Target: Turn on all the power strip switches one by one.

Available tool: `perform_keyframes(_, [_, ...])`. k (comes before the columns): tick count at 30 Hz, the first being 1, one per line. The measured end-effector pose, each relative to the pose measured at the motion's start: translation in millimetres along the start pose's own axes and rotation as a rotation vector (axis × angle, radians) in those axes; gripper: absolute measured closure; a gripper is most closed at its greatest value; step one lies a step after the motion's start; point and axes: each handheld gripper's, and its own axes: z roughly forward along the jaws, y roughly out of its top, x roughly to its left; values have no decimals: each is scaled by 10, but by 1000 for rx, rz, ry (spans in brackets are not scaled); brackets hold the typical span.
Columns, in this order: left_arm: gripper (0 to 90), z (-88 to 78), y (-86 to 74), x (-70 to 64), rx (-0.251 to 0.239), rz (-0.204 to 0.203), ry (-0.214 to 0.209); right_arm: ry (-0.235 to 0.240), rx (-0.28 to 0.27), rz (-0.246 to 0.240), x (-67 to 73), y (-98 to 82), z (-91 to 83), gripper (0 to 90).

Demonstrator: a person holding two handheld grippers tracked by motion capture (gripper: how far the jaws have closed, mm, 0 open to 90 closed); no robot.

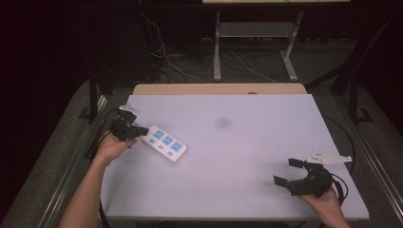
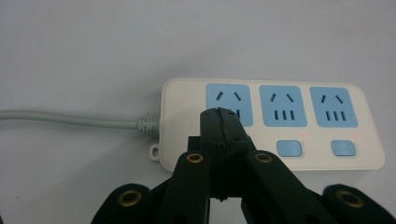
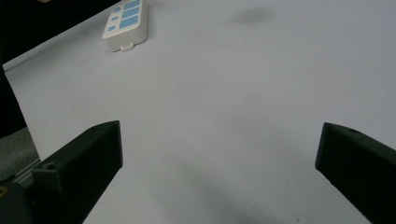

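Presently, the left gripper (image 2: 223,114) is closed — its tips sit over the power strip (image 2: 273,123), at its cord end. The right gripper (image 1: 291,172) is open, well apart.

Open table (image 1: 247,156) between both tools, power strip (image 1: 166,143) the sole obstacle at left

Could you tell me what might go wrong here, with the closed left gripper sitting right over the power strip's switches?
1. The left gripper, jaws shut, covers the leftmost switch spot on the power strip; pushing off-centre could skid the strip across the smooth table.
2. The right gripper hangs open far away, so nothing braces the strip.
3. The strip's cable runs near the left hand and could snag.
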Motion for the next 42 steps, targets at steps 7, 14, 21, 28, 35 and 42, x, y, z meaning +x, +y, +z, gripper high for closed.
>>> perform_keyframes(7, [897, 61, -29, -9, 11, 3, -8, -2, 3, 0, 1, -2, 3, 5])
perform_keyframes(14, [897, 111, -55, -48, 24, 13, -21, -1, 5, -2, 2, -3, 3, 5])
perform_keyframes(21, [897, 169, -48, -84, 33, 21, -30, -1, 9, -2, 4, -4, 9, 5])
perform_keyframes(28, [896, 206, -56, -84, 31, 15, -39, 0, 13, -3, 2, -6, 20, 5])
perform_keyframes(35, [898, 224, -50, -97, 41, 11, -43, -1, 14, -1, 0, -6, 23, 5])
perform_keyframes(42, [900, 242, -50, -81, 52, -10, -47, -2, 12, -2, -2, -7, 20, 5])
